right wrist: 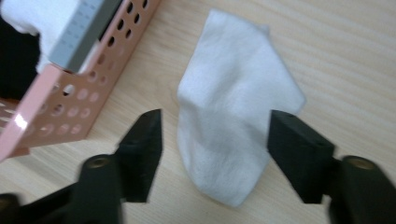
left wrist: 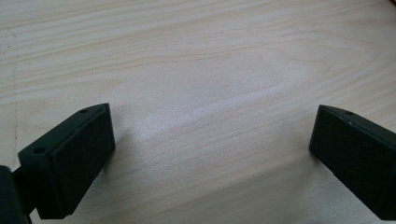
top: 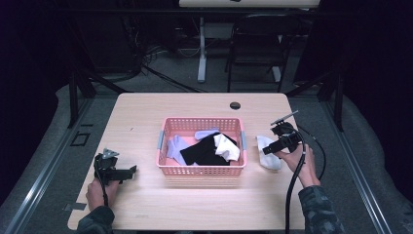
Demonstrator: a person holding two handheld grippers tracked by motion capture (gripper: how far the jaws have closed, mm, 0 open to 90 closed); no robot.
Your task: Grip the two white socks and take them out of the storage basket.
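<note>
A white sock point(right wrist: 233, 116) lies flat on the wooden table point(top: 146, 195), just right of a pink basket point(top: 201, 170). My right gripper point(right wrist: 215, 140) is open and low over it, a jaw on either side of the sock and neither pad pressing on it. In the high view the right gripper point(top: 277, 144) sits over the white sock point(top: 269, 158) beside the basket's right wall. The basket holds a black garment point(top: 207, 150), a white sock point(top: 228, 146) and pale lavender socks point(top: 176, 148). My left gripper point(left wrist: 212, 144) stands open over bare wood, seen in the high view as the left gripper point(top: 124, 173).
The basket's pink perforated wall point(right wrist: 79, 88) with a grey handle point(right wrist: 81, 32) lies close to the left of my right jaws. A round cable hole point(top: 235, 105) sits near the table's far edge. A chair and desk leg stand beyond the table.
</note>
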